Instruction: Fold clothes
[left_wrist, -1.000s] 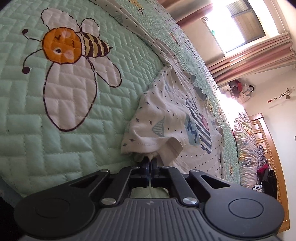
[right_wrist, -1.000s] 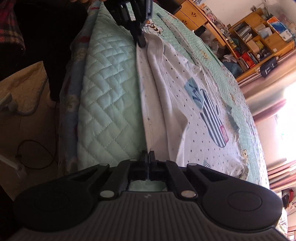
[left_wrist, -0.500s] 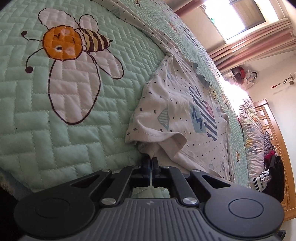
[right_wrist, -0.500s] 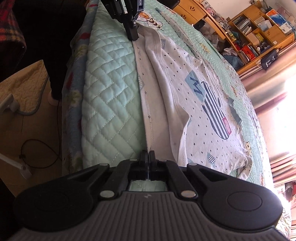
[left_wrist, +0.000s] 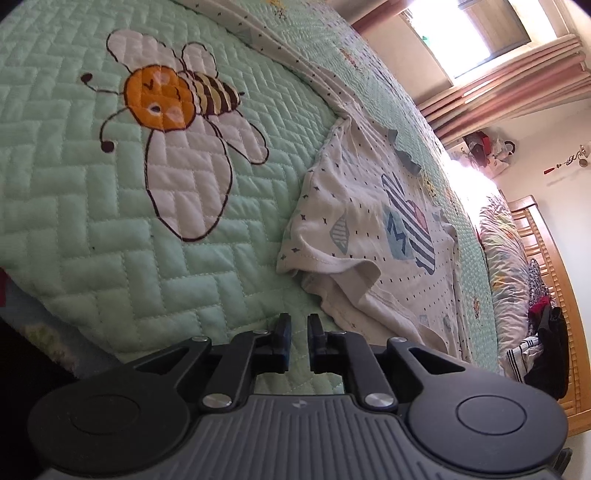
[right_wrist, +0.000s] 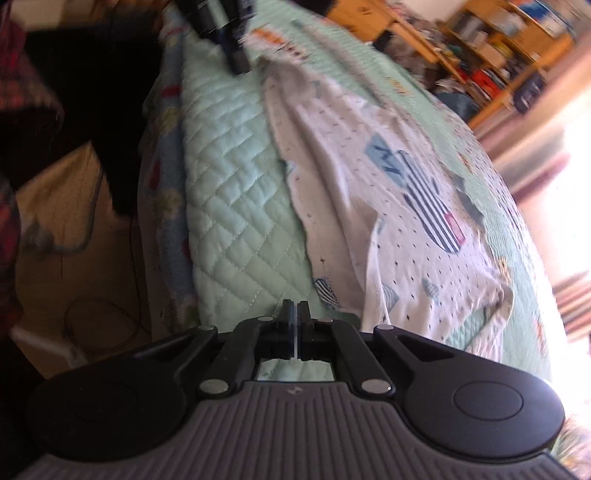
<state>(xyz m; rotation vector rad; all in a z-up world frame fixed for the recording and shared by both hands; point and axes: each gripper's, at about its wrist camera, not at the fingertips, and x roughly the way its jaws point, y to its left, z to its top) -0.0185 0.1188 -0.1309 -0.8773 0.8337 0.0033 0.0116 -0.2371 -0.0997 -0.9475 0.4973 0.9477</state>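
Note:
A white dotted shirt (left_wrist: 369, 229) with a striped print lies spread on the green quilt (left_wrist: 110, 258), its near hem rumpled. My left gripper (left_wrist: 297, 325) hangs just short of that hem. Its jaws are opening, a small gap shows, and nothing is between them. The right wrist view is blurred. There the shirt (right_wrist: 388, 221) lies slack, its corner just right of my right gripper (right_wrist: 295, 308). The right jaws are nearly shut and starting to part, with no cloth seen between the tips. The left gripper (right_wrist: 242, 68) shows at the shirt's far end.
An embroidered bee (left_wrist: 177, 99) marks the quilt left of the shirt. Pillows (left_wrist: 506, 251) and a wooden headboard (left_wrist: 546, 280) lie beyond. Wooden shelves (right_wrist: 498, 55) stand behind the bed. Past the bed's edge is floor with a cable (right_wrist: 92, 314) and a person's dark clothing (right_wrist: 92, 92).
The left jaws have parted, let go of the hem and drawn back a little. The hem no longer runs taut to the right jaws; the shirt lies slack.

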